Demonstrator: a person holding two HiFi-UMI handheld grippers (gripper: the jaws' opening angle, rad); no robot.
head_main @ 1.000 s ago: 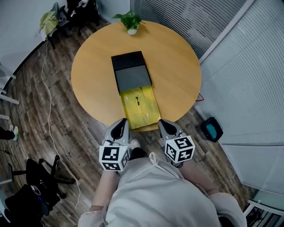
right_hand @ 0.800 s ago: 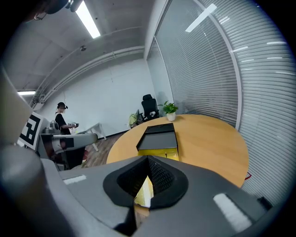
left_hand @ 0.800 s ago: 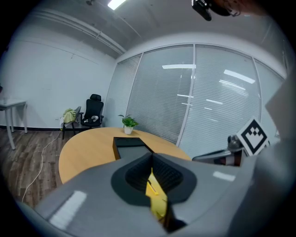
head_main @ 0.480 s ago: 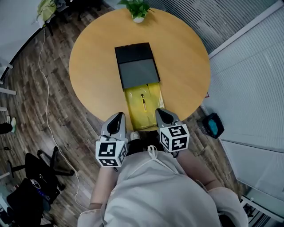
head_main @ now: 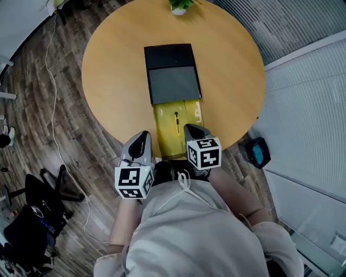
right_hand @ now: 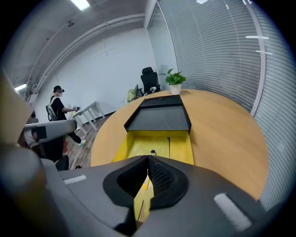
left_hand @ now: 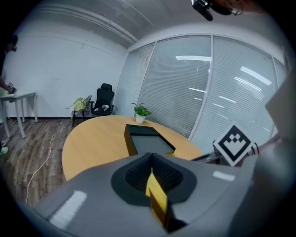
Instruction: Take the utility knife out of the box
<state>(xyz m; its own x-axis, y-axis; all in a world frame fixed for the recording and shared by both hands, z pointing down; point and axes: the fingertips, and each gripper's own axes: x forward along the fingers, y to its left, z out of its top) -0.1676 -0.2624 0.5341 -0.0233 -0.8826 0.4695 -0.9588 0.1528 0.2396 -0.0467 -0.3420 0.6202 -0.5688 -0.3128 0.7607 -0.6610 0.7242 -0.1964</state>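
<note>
A black box (head_main: 173,73) lies in the middle of the round wooden table (head_main: 113,81). Its yellow drawer (head_main: 164,119) is pulled out toward me. The utility knife (head_main: 177,123), yellow and black, lies lengthwise in the drawer, also in the right gripper view (right_hand: 151,152). My right gripper (head_main: 192,131) is shut and empty, its tip over the drawer's near right corner, close behind the knife. In its own view the right gripper (right_hand: 148,158) points down at the drawer (right_hand: 178,146). My left gripper (head_main: 141,142) hovers shut and empty at the table's near edge, left of the drawer; from it the left gripper (left_hand: 151,157) sees the box (left_hand: 148,141).
A potted plant (head_main: 180,5) stands at the table's far edge. An office chair (head_main: 32,216) and a cable (head_main: 54,108) are on the wooden floor to the left. A blue device (head_main: 258,153) sits on the floor by the blinds at the right. A person (right_hand: 58,111) stands far off.
Both grippers have moved forward and down toward the table. The right one has come over the near end of the yellow drawer; the left has reached the table edge.
</note>
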